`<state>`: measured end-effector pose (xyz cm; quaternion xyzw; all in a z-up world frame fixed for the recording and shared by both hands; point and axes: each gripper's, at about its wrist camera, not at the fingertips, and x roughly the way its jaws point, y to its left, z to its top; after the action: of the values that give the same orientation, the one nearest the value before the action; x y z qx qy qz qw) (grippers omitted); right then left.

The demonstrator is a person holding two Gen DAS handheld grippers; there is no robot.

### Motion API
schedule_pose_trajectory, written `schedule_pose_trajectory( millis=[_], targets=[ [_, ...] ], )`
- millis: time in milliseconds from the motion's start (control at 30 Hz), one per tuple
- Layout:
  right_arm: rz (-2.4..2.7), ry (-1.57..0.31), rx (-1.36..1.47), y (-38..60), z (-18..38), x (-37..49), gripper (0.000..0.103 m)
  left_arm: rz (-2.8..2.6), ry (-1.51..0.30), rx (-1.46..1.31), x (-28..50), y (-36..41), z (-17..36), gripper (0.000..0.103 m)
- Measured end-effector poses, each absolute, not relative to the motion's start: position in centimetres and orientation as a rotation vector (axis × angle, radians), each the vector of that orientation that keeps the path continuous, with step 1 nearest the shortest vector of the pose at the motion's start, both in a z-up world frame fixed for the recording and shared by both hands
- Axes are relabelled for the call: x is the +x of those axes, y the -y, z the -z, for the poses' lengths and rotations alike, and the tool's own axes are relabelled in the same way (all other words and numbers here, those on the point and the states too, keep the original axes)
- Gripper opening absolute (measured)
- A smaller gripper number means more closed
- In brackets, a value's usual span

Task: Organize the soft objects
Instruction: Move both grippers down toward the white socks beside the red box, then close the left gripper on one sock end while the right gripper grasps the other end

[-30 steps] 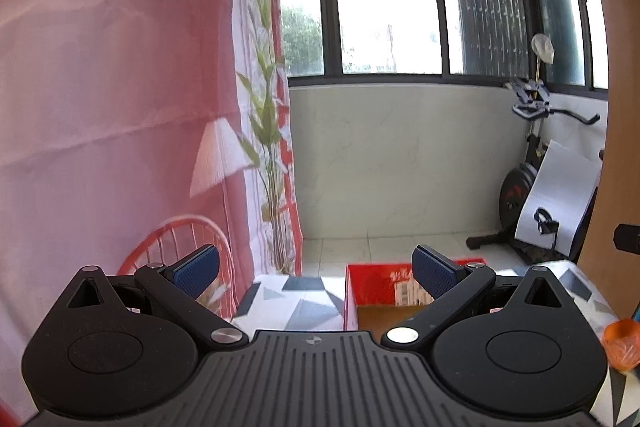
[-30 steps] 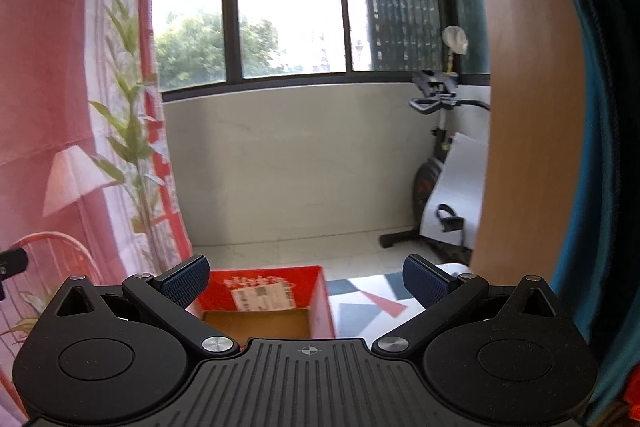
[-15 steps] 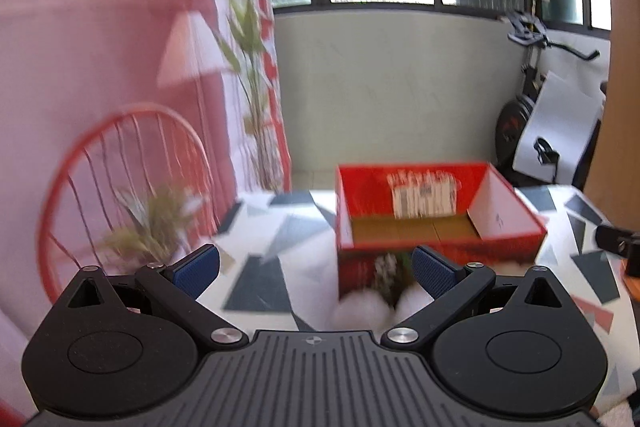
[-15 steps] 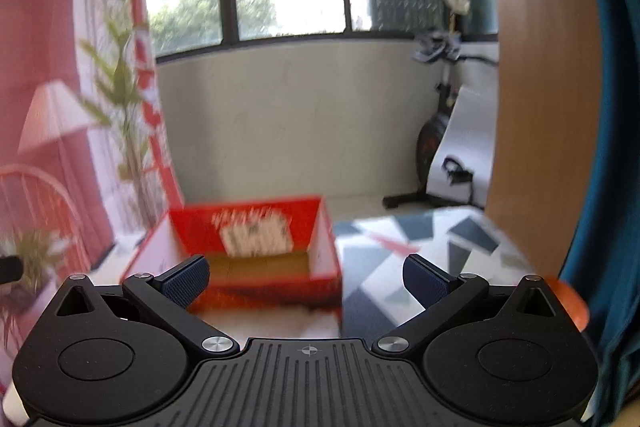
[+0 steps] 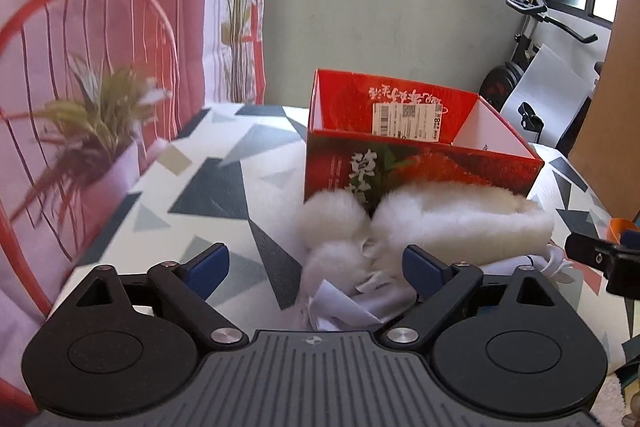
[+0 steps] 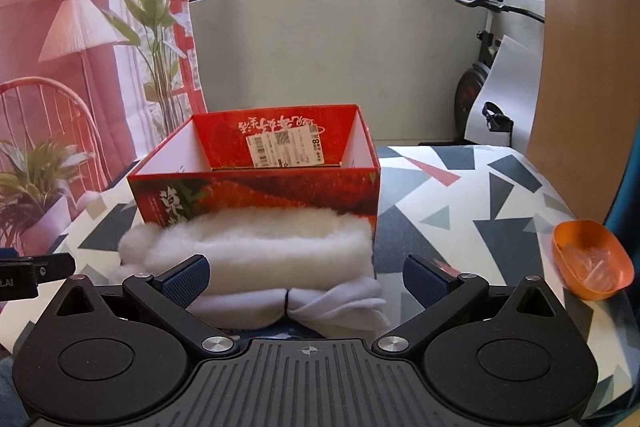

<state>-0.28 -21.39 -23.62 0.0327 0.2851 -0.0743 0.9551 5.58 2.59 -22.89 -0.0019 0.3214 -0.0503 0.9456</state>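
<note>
Just ahead of both grippers: fluffy white bundle [image 6: 256, 247], against red box [image 6: 260, 187].

Both wrist views look down, close, sharing the red box [image 5: 420, 155] [image 6: 256, 183].

Red box [image 6: 256, 195] straight ahead of both tools: front wall has large white Chinese characters, partly hidden by white fluffy stuff, not legible. Inner back wall carries white handwritten-style Chinese script, upside down, unreadable. White shipping label [image 6: 286, 149] stuck there, barcode and QR code; only a large "8" at its right end reads. Black part at left edge of right view: ".AI" [image 6: 5, 282].
</note>
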Motion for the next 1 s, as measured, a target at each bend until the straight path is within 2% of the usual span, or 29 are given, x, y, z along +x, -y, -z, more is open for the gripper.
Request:
schedule_pose_trajectory(
  millis=[133, 200, 300, 433, 567, 867, 933, 1000],
  targets=[
    [0.147, -0.568, 0.051, 21.7, 25.2, -0.6, 0.097, 0.089, -0.668, -0.021, 5.8, -3.0, 24.1, 0.092],
    [0.151, -0.586, 0.058, 22.1, 26.0, -0.5, 0.085, 0.082, -0.691, -0.032, 6.1, -3.1, 24.6, 0.088],
    [0.153, -0.601, 0.096, 22.5, 26.9, -0.3, 0.075, 0.077, -0.726, -0.051, 6.5, -3.3, 25.3, 0.081],
    [0.159, -0.594, 0.135, 23.1, 27.7, 0.0, 0.074, 0.082, -0.743, -0.061, 7.0, -3.4, 26.1, 0.079],
    [0.169, -0.597, 0.167, 23.8, 28.3, 0.4, 0.068, 0.084, -0.752, -0.034, 7.1, -2.8, 26.6, 0.076],
    [0.159, -0.598, 0.265, 25.2, 29.4, 1.7, 0.067, 0.101, -0.775, -0.038, 7.6, -2.6, 27.3, 0.07],
    [0.157, -0.598, 0.281, 25.4, 29.6, 2.0, 0.063, 0.102, -0.78, -0.048, 7.7, -2.8, 27.3, 0.068],
    [0.147, -0.605, 0.298, 25.6, 29.9, 2.1, 0.051, 0.104, -0.784, -0.06, 7.8, -3.0, 27.4, 0.061]
  ],
)
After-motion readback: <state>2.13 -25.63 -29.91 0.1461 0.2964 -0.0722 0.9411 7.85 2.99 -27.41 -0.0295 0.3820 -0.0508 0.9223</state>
